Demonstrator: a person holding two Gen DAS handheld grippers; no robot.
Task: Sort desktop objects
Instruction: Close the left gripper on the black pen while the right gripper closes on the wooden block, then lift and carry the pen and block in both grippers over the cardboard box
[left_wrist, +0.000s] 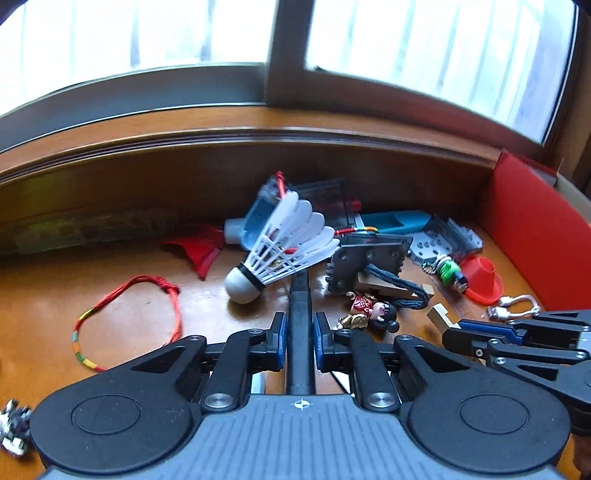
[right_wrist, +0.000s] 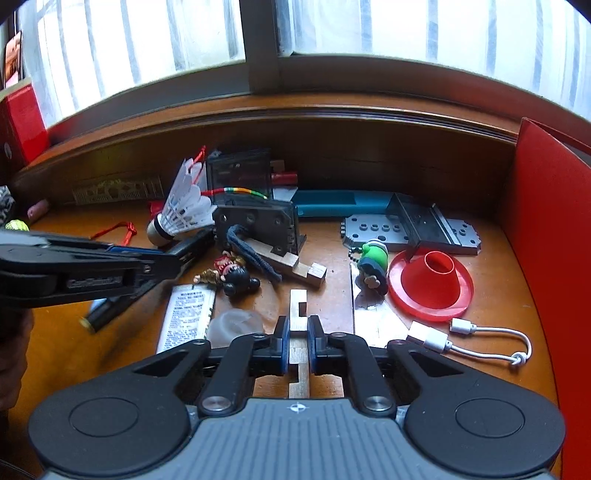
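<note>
My left hand-held gripper (left_wrist: 300, 341) is squeezed shut on a black stick (left_wrist: 300, 314), its tip just by the white shuttlecock (left_wrist: 275, 247) near the counter's (left_wrist: 129, 266) back edge. My right hand-held gripper (right_wrist: 297, 341) pinches a notched wooden block (right_wrist: 298, 317) above the counter's middle, left of the red cone (right_wrist: 430, 284).

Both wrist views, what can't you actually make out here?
- Black pen, left wrist view: its near end is hidden under the left gripper.
- Wooden piece, right wrist view: its near end is hidden under the right gripper.
- White packet, right wrist view: the print is too small to read.
- Ruler, left wrist view: blurred, markings unreadable.
- Small toy, left wrist view: cut off by the left edge.
</note>
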